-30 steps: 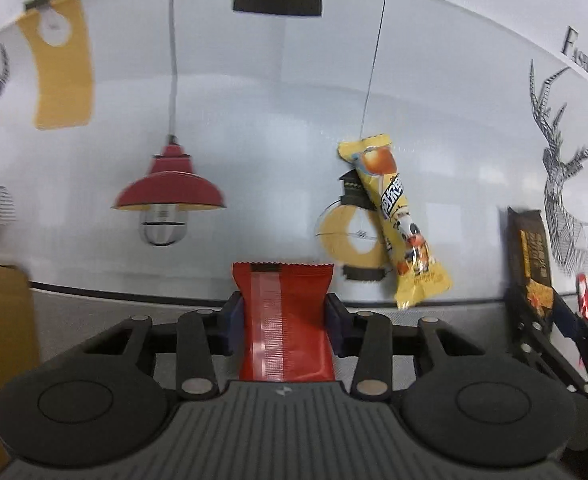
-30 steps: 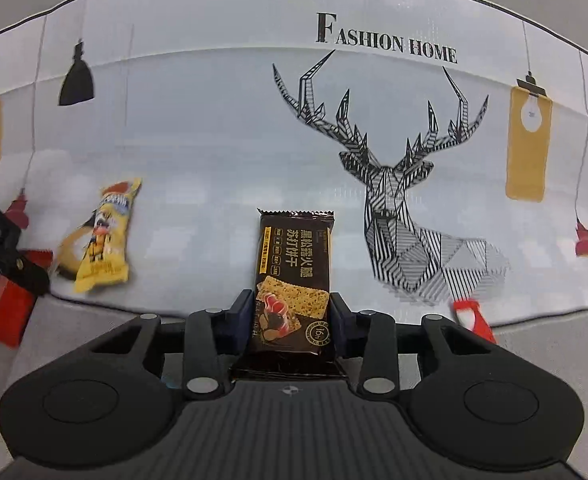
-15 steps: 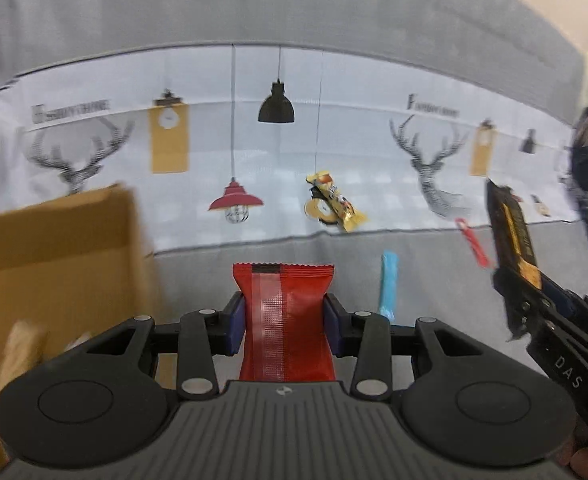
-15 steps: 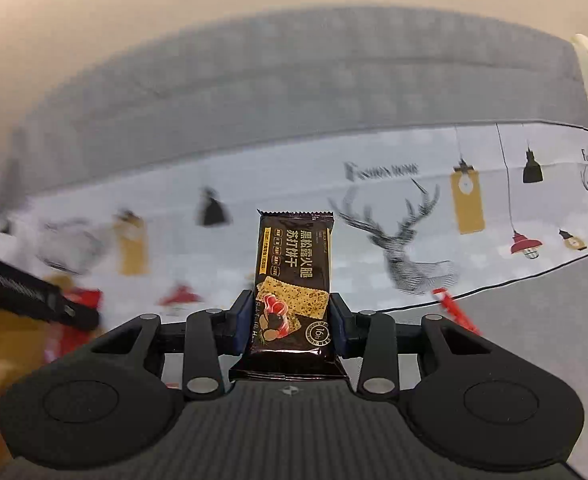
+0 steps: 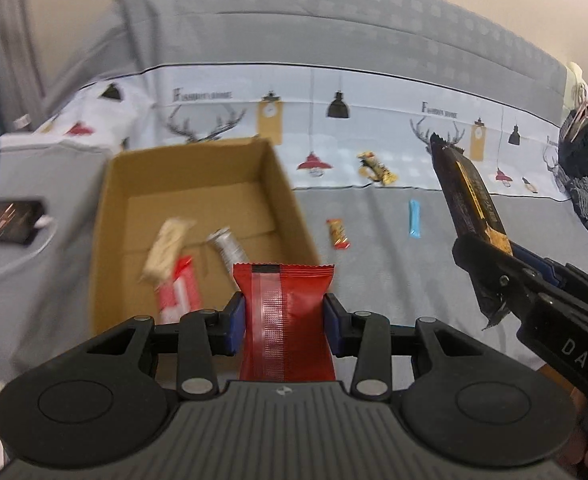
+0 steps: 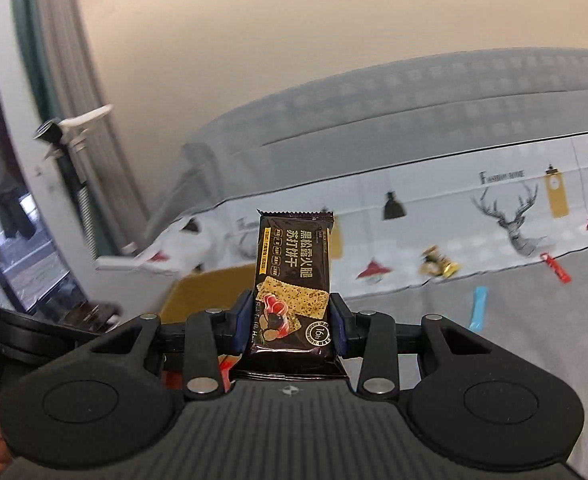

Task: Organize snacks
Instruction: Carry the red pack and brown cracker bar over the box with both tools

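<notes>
Grey bedding with a deer-and-lamp printed sheet spreads under both tools. Nearest the left gripper, its fingers are pressed onto a red packet standing upright between them. Just ahead and to its left sits the open cardboard box, already holding a few snacks; its near wall is hidden behind the tool. The right gripper pinches a dark cracker packet, long axis pointing away from the tool; from its own camera only a corner of the box shows, low and left behind the packet. Judging by this, the left hand is nearer the box, which lies forward-left of it, so the red packet likely drops first. Farther out on the sheet lie an orange bar, a blue stick and a yellow packet, well apart from either tool.
</notes>
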`<act>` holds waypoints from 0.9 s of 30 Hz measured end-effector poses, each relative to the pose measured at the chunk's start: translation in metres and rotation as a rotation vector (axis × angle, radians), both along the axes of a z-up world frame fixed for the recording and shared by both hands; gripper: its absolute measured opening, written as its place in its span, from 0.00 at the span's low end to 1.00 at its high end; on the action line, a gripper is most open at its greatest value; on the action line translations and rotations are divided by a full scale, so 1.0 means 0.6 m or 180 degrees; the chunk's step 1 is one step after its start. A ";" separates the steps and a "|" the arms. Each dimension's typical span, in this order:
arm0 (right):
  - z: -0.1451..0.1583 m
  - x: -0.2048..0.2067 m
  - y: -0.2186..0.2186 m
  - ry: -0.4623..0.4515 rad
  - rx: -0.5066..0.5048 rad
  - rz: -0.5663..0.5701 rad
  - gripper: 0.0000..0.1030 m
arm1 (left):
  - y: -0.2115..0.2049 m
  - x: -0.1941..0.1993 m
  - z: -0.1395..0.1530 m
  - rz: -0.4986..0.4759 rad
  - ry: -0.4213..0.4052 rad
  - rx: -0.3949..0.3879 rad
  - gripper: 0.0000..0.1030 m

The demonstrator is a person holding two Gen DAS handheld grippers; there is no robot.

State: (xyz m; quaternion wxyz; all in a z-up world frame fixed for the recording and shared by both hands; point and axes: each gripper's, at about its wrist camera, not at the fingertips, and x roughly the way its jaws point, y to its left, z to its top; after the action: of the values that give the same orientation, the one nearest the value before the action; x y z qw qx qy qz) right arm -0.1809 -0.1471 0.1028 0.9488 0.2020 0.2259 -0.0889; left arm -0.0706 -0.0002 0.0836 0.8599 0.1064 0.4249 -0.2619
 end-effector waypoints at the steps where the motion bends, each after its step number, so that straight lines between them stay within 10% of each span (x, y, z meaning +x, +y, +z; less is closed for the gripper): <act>1: 0.002 -0.009 0.019 0.0018 -0.0004 0.0036 0.40 | 0.019 -0.010 -0.001 0.0024 0.0010 -0.0012 0.43; 13: -0.018 -0.039 0.167 0.0357 -0.0200 0.0392 0.40 | 0.166 -0.052 -0.015 0.0318 -0.0046 -0.0064 0.43; 27: -0.026 -0.013 0.172 0.0522 -0.0328 0.0384 0.40 | 0.164 -0.019 -0.031 0.0301 0.0008 -0.0088 0.43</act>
State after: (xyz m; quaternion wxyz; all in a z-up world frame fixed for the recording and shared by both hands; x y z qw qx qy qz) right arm -0.1890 -0.0439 0.0872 0.9399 0.1311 0.3096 -0.0594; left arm -0.0819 0.0979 0.0650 0.8722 0.0739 0.4269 -0.2271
